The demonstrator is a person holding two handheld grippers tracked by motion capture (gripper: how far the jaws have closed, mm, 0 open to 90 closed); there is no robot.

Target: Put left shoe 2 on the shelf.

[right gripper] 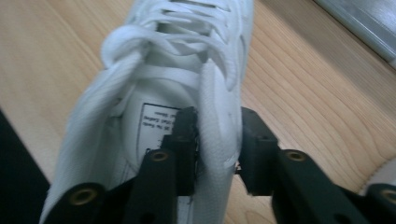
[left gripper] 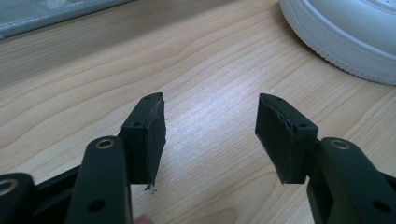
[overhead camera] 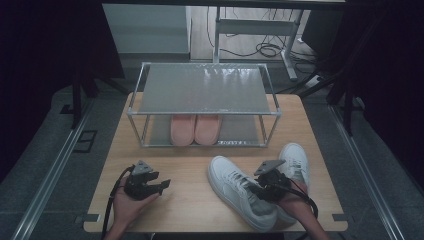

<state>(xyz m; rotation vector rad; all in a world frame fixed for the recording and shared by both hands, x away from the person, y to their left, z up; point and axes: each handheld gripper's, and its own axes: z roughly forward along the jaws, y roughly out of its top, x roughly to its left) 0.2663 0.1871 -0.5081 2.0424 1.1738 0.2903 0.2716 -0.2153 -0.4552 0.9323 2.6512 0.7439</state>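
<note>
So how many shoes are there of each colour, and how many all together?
White sneakers: 2, one with its collar wall between the jaws of the right gripper, the other beside it on the table.
Pink slippers: 2, left and right, on the lower shelf of the rack.
Total: 4 shoes.

Dim and murky around the counter (overhead camera: pixel 195 195), with pale glare on the rack (overhead camera: pixel 202 89) top. Sharp on wood grain in the left gripper view; soft, smeared on the sneaker (right gripper: pixel 187 93) close up.
</note>
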